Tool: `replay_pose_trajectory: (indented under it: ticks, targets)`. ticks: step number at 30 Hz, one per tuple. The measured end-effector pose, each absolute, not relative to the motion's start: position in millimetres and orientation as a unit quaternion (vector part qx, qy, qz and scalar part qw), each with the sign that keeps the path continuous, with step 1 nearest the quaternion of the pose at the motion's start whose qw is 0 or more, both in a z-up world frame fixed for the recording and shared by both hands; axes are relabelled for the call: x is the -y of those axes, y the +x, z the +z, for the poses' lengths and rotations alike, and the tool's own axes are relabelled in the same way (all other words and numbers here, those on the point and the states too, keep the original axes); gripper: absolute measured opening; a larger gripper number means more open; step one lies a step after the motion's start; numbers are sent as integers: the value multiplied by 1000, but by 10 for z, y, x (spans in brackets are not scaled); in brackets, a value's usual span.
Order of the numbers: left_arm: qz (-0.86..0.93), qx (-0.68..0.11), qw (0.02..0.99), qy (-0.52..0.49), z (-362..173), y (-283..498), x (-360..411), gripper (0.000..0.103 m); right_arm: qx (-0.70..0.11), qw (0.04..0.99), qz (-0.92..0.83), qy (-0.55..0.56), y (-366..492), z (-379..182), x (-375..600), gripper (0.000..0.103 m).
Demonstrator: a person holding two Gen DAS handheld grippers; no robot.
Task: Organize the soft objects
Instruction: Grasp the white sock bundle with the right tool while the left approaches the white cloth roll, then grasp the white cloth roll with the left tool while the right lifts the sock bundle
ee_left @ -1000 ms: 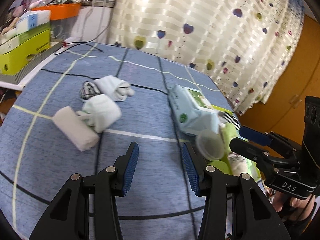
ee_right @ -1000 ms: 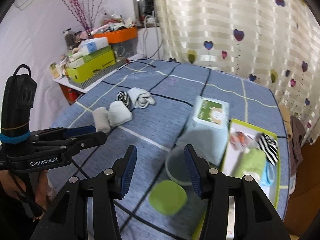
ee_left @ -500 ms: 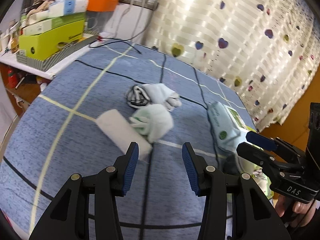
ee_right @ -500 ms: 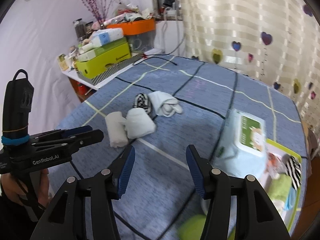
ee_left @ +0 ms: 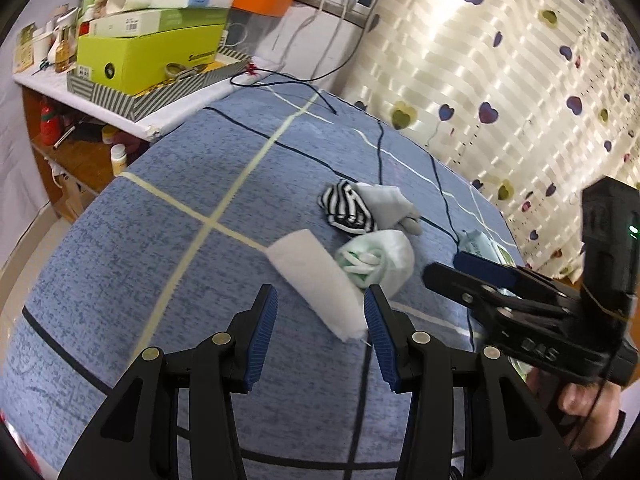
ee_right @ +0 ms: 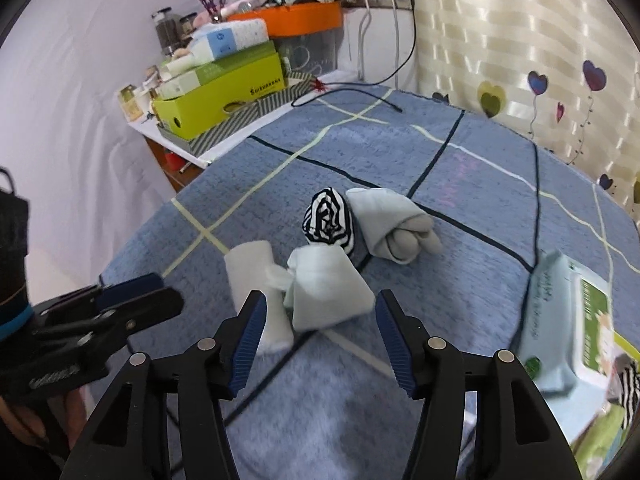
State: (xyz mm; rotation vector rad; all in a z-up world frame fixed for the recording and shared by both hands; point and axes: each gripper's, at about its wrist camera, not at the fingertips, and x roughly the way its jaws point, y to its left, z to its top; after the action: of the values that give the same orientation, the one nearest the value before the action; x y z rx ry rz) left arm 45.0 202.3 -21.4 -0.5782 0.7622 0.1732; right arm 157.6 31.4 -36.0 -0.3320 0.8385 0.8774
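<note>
Several rolled socks lie together on the blue blanket (ee_left: pixel 140 280). A white roll (ee_left: pixel 316 284) lies nearest my open left gripper (ee_left: pixel 318 336), just ahead of its tips. A pale green and white bundle (ee_left: pixel 380 260), a black-and-white striped roll (ee_left: pixel 346 210) and a grey roll (ee_left: pixel 390 206) lie beyond. In the right wrist view my open right gripper (ee_right: pixel 316 336) is just short of the pale green bundle (ee_right: pixel 326 288), with the white roll (ee_right: pixel 256 280), the striped roll (ee_right: pixel 328 218) and the grey roll (ee_right: pixel 394 226) around it. Both grippers are empty.
A wet-wipes pack (ee_right: pixel 568 320) lies at the right on the blanket. A white shelf with a lime box (ee_left: pixel 148 56), an orange bin (ee_right: pixel 296 20) and clutter stands at the left back. A black cable (ee_left: pixel 380 148) crosses the blanket. A heart-patterned curtain (ee_left: pixel 500 60) hangs behind.
Both grippers have swung left and closer to the sock pile. The clear cup, green lid and tray have left both views.
</note>
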Motion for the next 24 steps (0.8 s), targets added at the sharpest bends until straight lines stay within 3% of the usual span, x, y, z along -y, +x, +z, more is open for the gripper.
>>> replay_pose_trajectory:
  ticks: [11,13,15,24]
  targets:
    - [81,-369,876,-300,-332,461,-2199,47,-436,798,385,-157,1871,-715,-707,56]
    - [78,-371,875,-301,-347,478,-2193,47,-436,801,377,-158,1897,-722,-687,34]
    - [74,-374,874,-301,-365,507,-2169,47,-436,801,382,-151,1918,-711,-645,22]
    - [71,-390,865,-308,-408,688,-2026,47,-402,820,388,-123,1822,-407,-324,19]
